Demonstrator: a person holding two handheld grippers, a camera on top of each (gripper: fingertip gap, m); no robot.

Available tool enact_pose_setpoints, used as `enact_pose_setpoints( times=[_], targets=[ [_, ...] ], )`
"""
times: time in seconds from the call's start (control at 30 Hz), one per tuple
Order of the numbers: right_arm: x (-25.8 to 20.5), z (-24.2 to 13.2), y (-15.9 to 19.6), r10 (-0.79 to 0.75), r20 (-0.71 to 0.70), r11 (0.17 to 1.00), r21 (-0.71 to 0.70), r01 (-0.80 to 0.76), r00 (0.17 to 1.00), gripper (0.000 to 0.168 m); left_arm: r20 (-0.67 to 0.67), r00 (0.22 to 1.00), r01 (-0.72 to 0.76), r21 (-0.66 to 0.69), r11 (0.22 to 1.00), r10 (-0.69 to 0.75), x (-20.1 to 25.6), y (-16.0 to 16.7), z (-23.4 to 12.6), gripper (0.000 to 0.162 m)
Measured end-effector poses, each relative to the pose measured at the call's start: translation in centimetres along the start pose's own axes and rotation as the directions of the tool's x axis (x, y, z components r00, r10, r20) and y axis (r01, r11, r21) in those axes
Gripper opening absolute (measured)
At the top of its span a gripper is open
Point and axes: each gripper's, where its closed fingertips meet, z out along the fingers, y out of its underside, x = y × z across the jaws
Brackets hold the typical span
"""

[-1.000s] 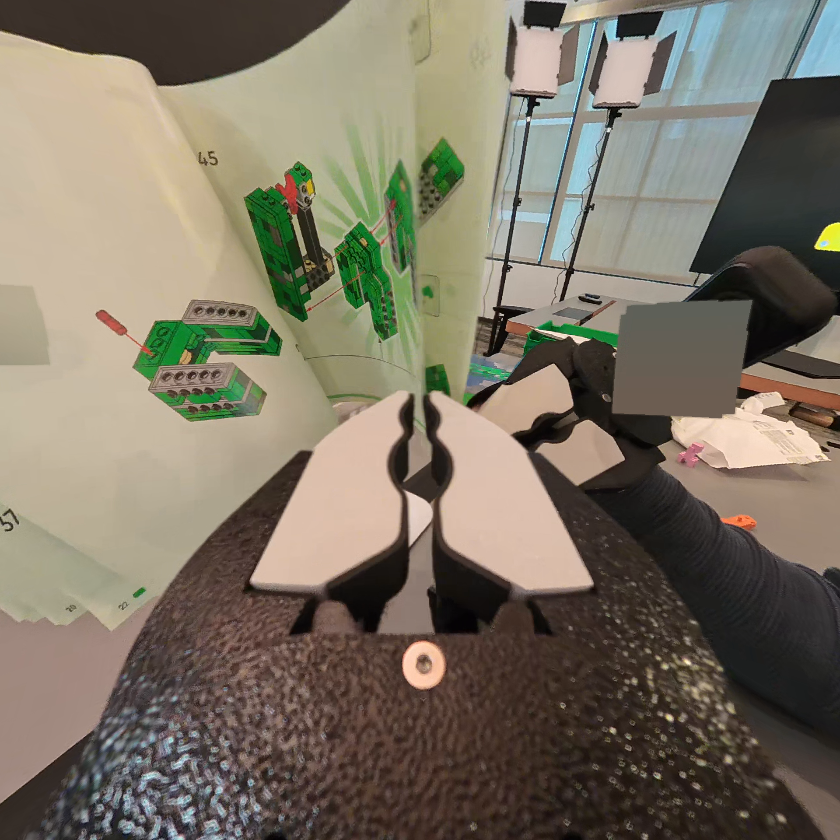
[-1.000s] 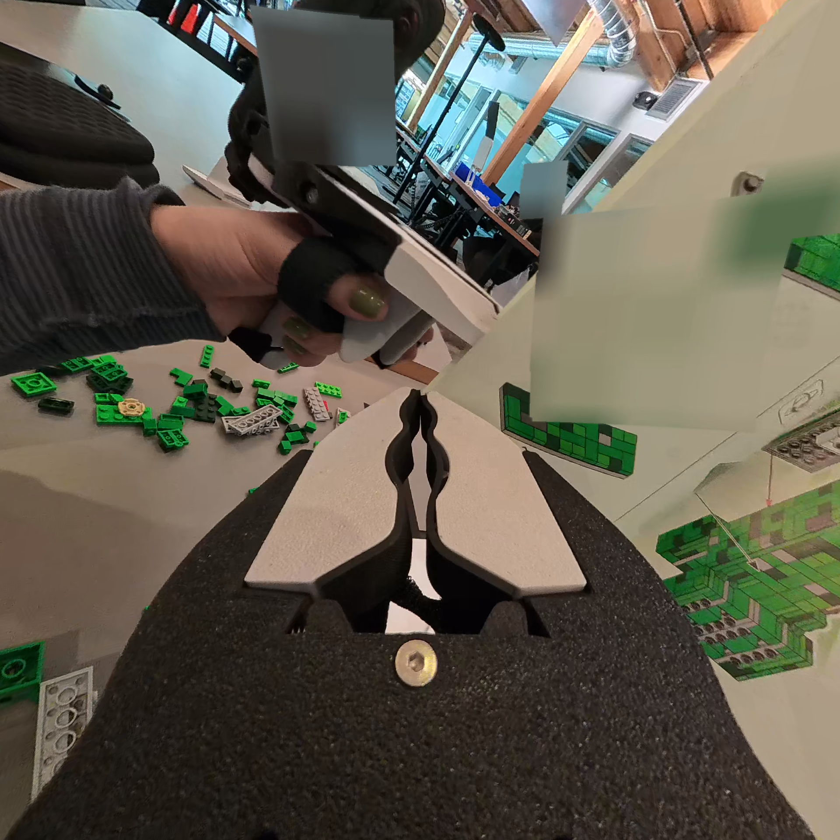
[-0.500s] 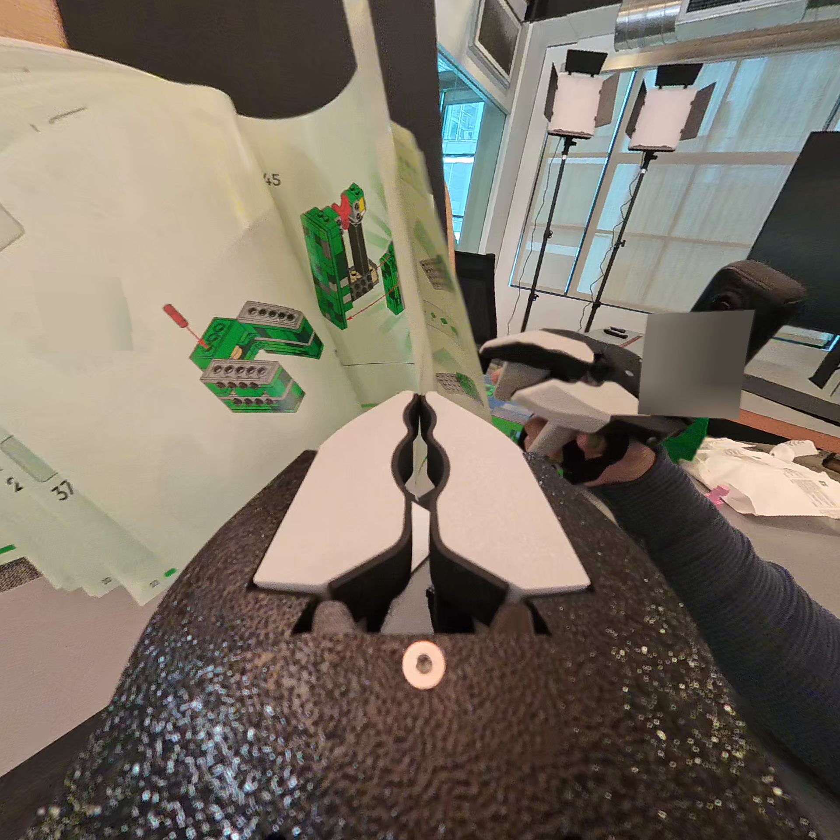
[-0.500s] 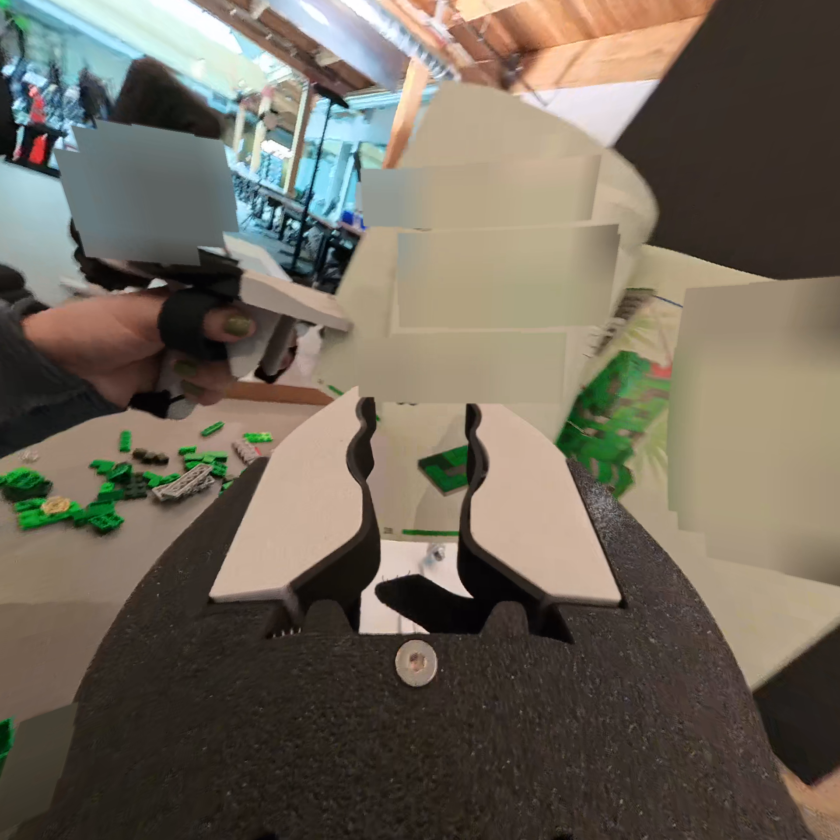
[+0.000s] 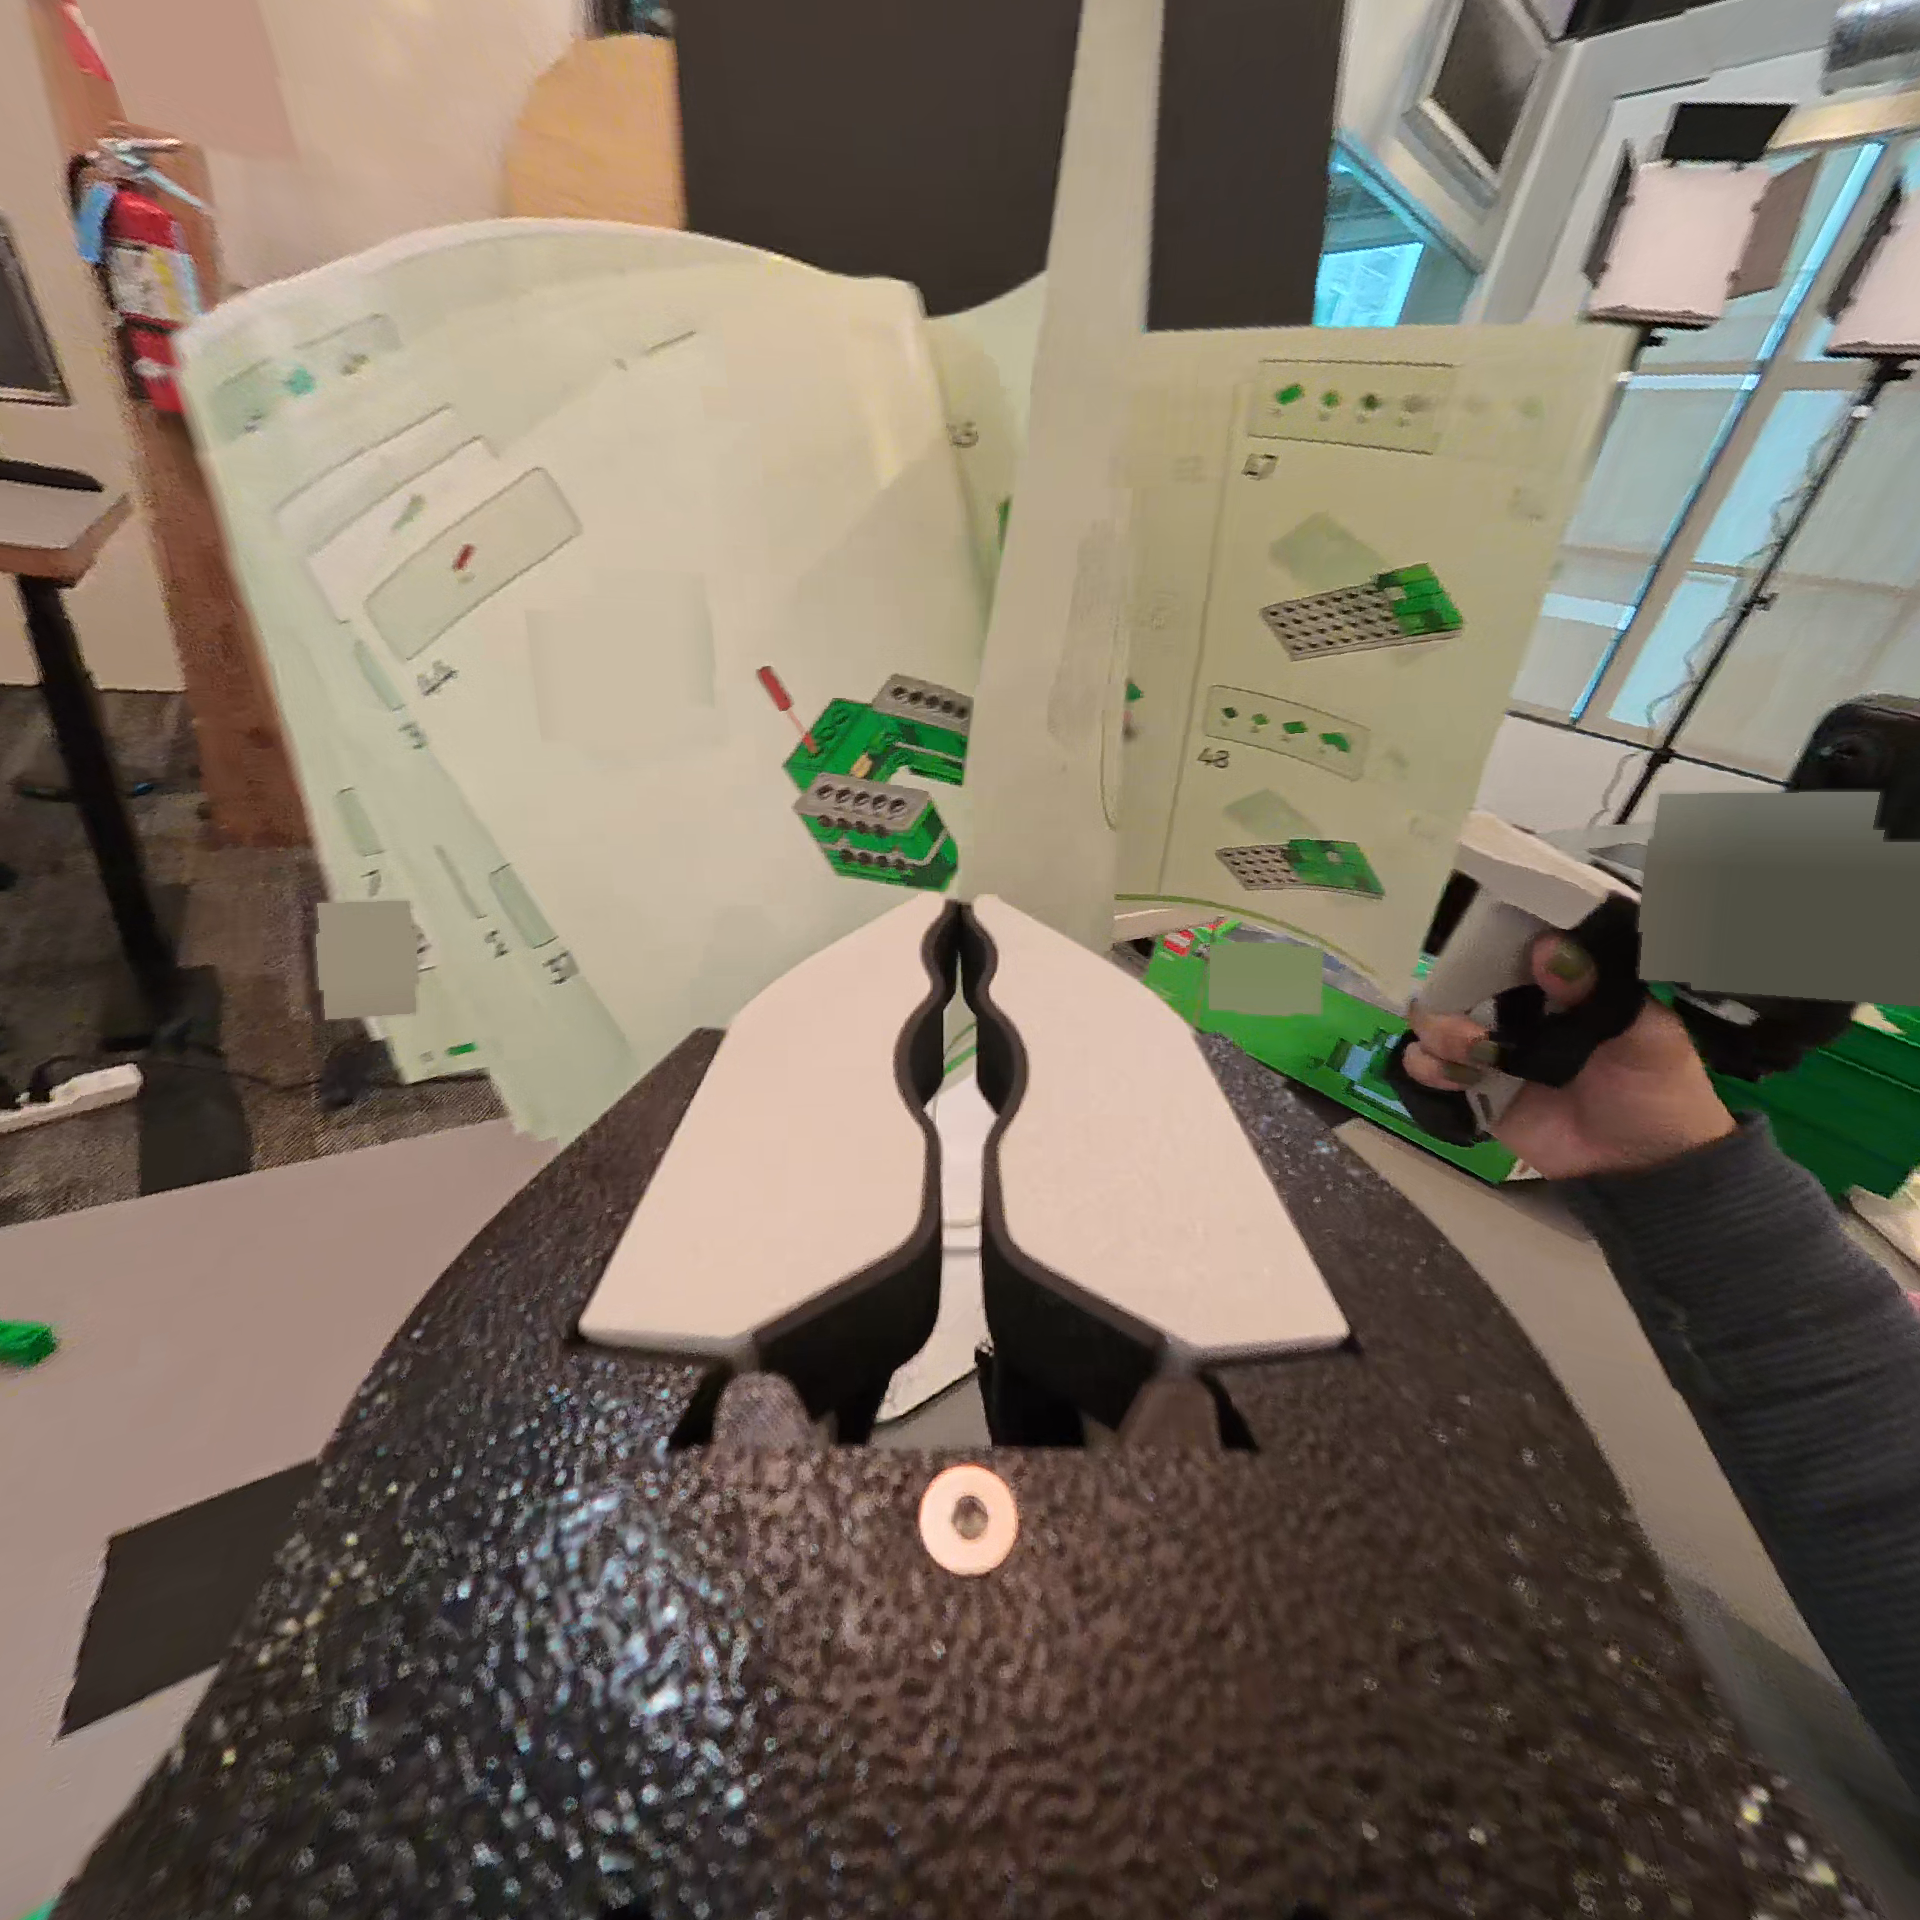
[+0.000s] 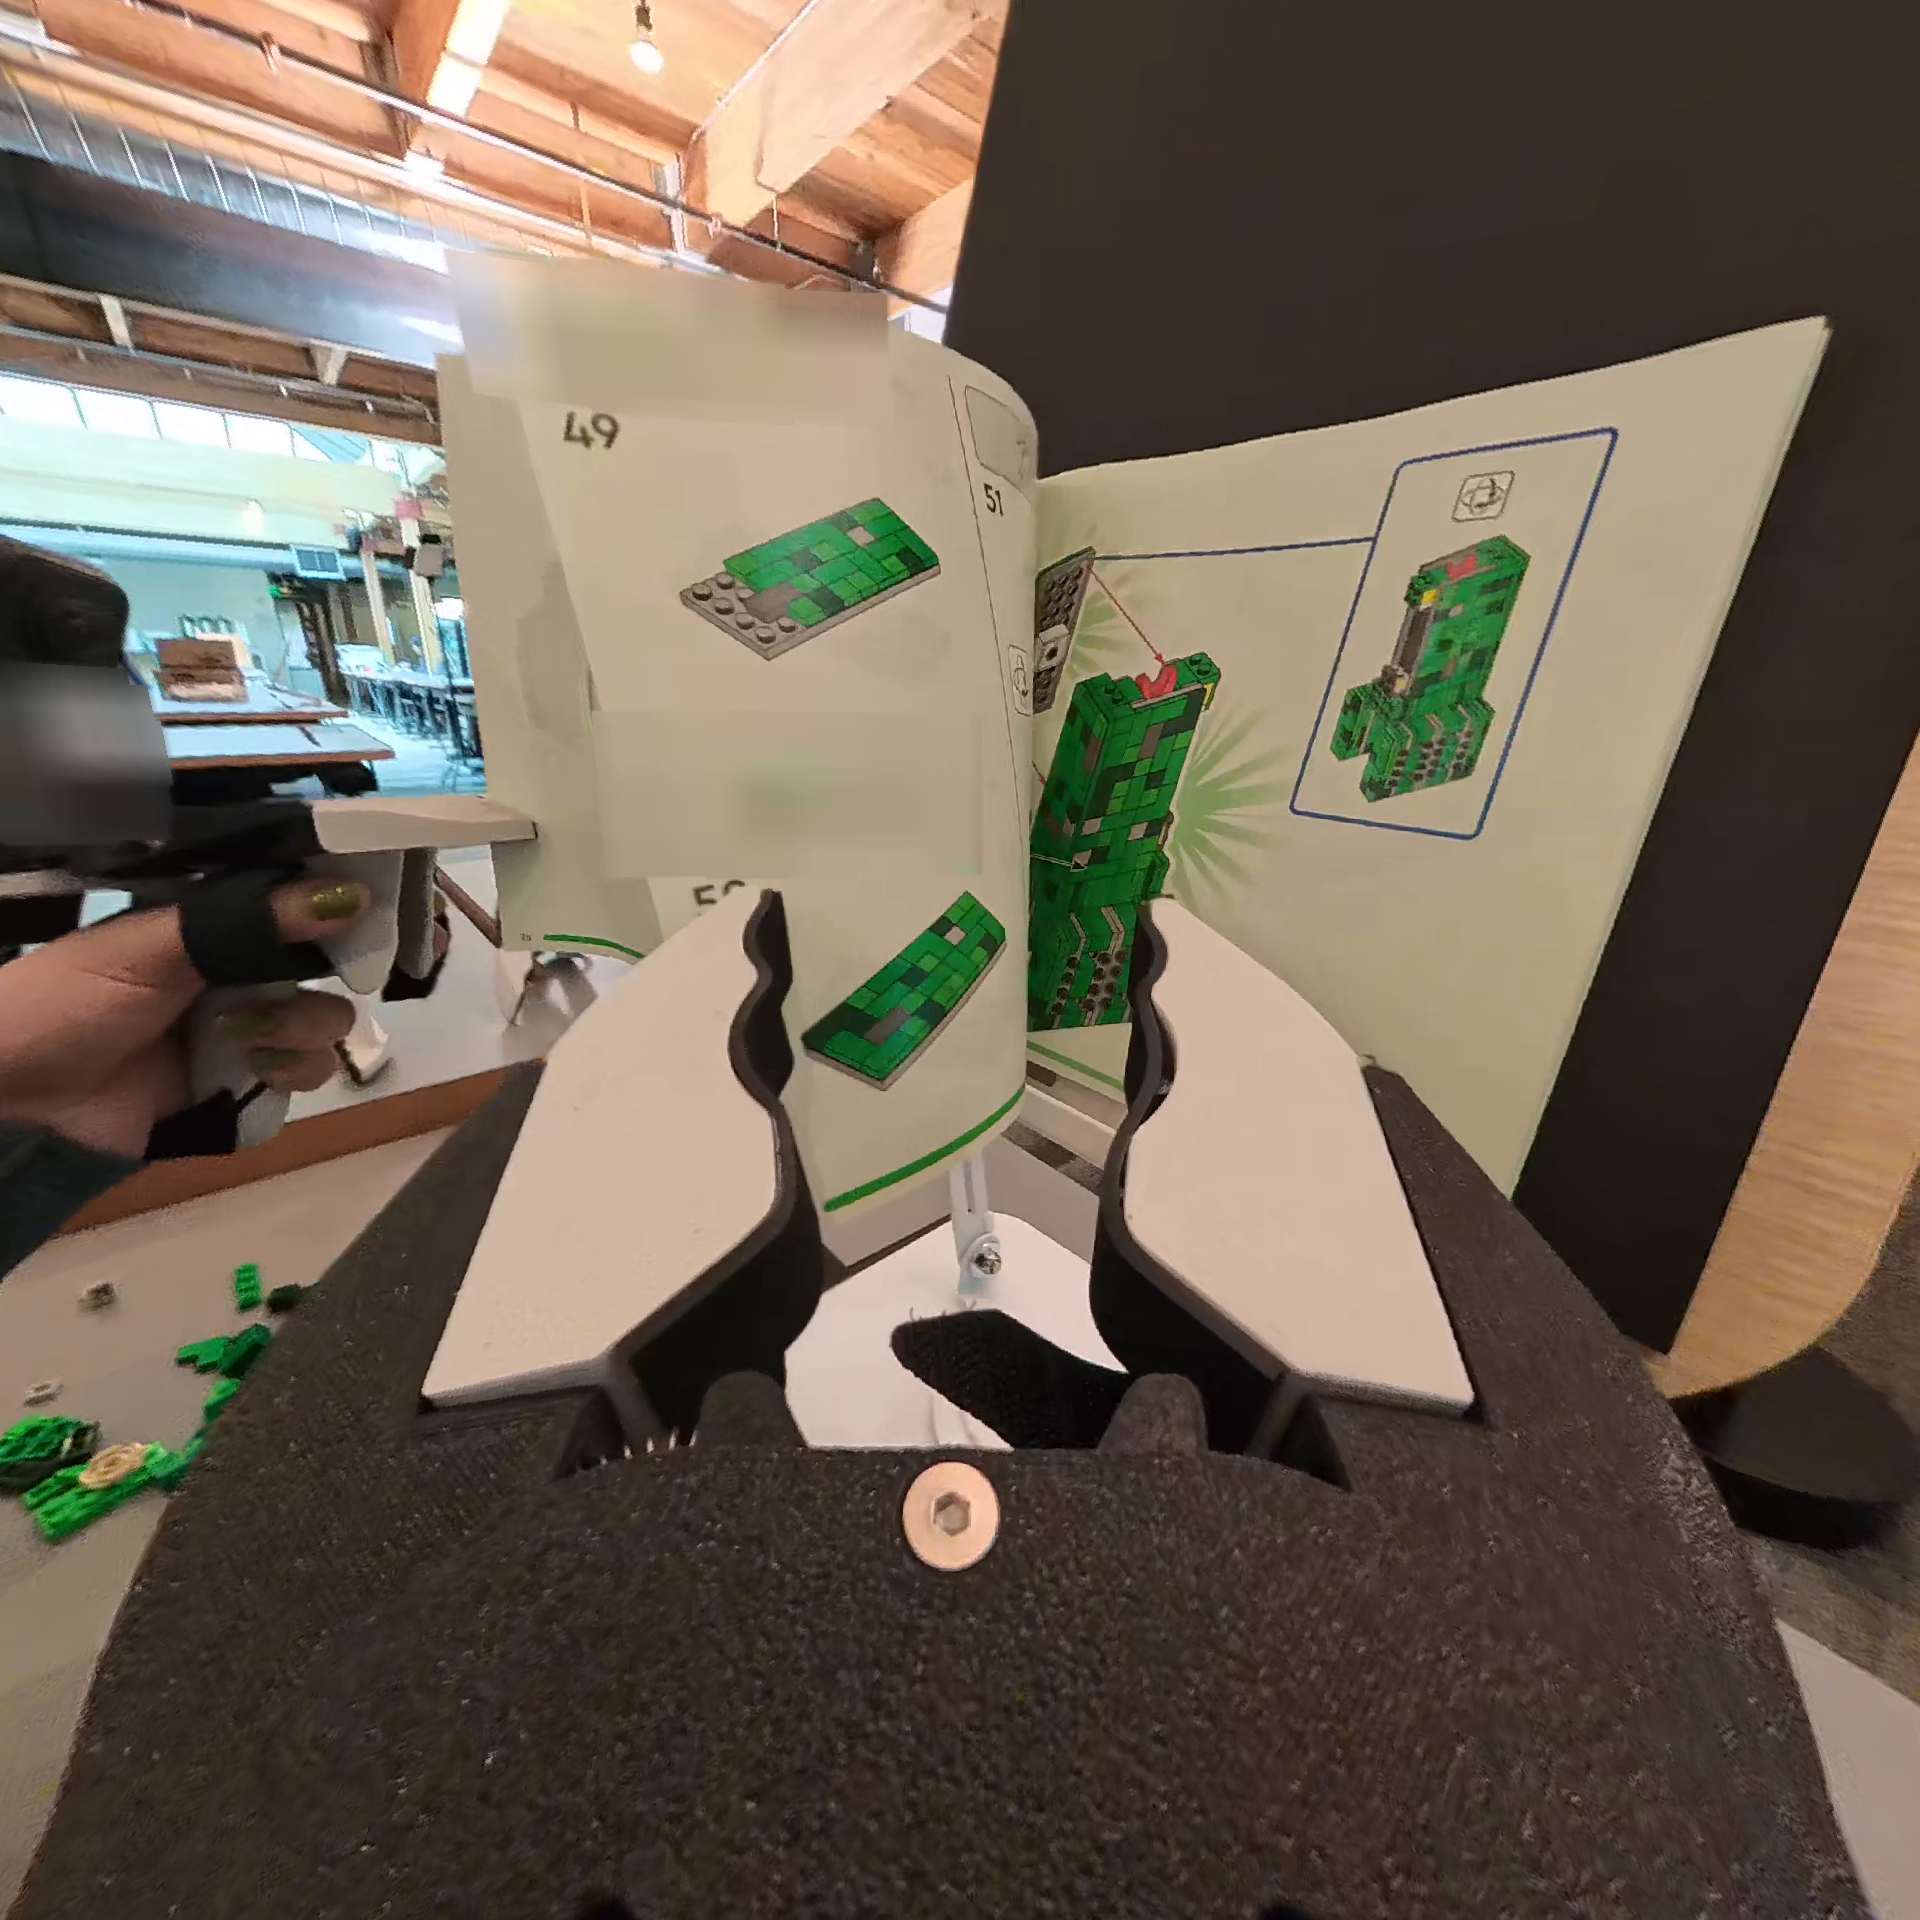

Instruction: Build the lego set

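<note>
Left claw (image 5: 958,914) pinched shut on lower edge of page (image 5: 1049,665) — holds it upright mid-turn. Right claw (image 6: 951,925) wide open, empty, straddling curled leaf of booklet (image 6: 1351,665) propped upright for reading. Bricks (image 6: 94,1455) loose on surface (image 6: 62,1340) at left — untouched.

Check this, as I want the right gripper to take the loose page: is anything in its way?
Nothing visible. The right gripper is open and the loose page of the booklet hangs right before its jaws. The left gripper pinches that page's left edge, off to the side.
</note>
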Motion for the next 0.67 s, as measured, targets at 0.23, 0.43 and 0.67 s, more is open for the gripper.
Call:
enact_pose_setpoints(
  times=[0.23,0.43,0.67],
  targets=[
    [1.0,-1.0,-0.2,0.14,0.036,0.989,0.045,-0.141,0.99,0.065,0.136,0.99,0.028,0.02,0.999,-0.03,-2.7,-0.4,-1.4,0.0],
    [2.0,-1.7,-0.1,0.187,0.026,0.98,0.068,-0.189,0.982,0.065,0.178,0.984,0.016,0.028,0.999,-0.021,-3.4,-0.6,-1.9,0.0],
    [2.9,-2.5,-0.3,0.233,0.023,0.967,0.103,-0.234,0.972,0.065,0.185,0.983,-0.001,0.034,0.999,-0.006,-3.3,-0.8,-1.9,0.0]
  ],
)
